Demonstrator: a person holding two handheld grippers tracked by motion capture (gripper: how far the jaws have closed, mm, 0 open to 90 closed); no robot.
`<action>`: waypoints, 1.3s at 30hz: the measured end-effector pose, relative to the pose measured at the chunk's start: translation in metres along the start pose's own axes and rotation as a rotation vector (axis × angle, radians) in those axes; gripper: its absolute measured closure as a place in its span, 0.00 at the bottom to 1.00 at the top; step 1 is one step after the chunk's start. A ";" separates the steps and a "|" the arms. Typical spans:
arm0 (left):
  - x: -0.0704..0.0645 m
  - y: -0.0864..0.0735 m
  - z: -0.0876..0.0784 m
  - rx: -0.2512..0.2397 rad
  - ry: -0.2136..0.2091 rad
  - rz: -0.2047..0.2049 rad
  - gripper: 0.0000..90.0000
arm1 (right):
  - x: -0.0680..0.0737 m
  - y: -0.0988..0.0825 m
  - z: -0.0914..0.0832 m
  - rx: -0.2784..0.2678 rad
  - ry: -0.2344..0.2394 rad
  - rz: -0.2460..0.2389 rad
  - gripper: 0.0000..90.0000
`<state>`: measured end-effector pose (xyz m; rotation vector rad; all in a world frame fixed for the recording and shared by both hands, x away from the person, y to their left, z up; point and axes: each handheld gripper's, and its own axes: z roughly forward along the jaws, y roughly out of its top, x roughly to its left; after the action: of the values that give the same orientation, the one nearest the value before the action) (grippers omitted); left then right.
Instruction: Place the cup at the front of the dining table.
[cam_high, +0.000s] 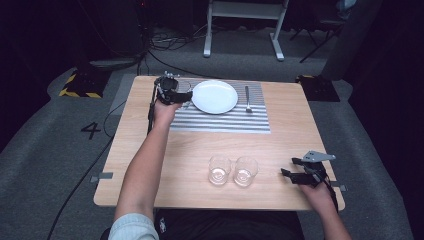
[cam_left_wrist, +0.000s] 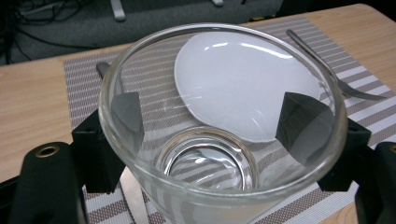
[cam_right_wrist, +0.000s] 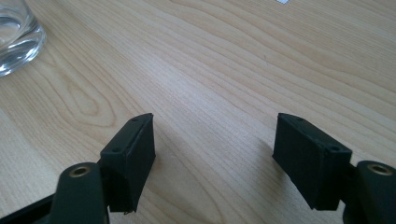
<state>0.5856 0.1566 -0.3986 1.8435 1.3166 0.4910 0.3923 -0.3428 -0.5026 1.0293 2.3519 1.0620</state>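
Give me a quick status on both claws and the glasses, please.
Left claw shut on a glass beside the plate. Right claw open, empty. Two glasses wait near edge.

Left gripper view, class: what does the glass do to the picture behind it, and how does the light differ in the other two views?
Left gripper view: the glass bends the striped mat and blurs the white plate, with glare streaks. High view: lit table, dark surroundings. Right gripper view: soft shadows beside the jaws on the wood.
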 end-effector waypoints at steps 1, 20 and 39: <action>0.001 -0.001 0.004 0.012 0.008 0.002 0.22 | 0.000 0.000 0.000 0.000 0.000 0.000 0.33; 0.003 -0.014 0.040 0.163 0.021 0.055 0.22 | -0.001 0.000 0.000 0.001 0.007 0.011 0.33; -0.002 -0.024 0.054 0.232 0.020 0.103 0.22 | -0.001 0.000 0.000 0.001 0.006 0.009 0.33</action>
<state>0.6080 0.1372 -0.4494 2.1107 1.3428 0.4250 0.3930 -0.3432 -0.5027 1.0393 2.3545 1.0691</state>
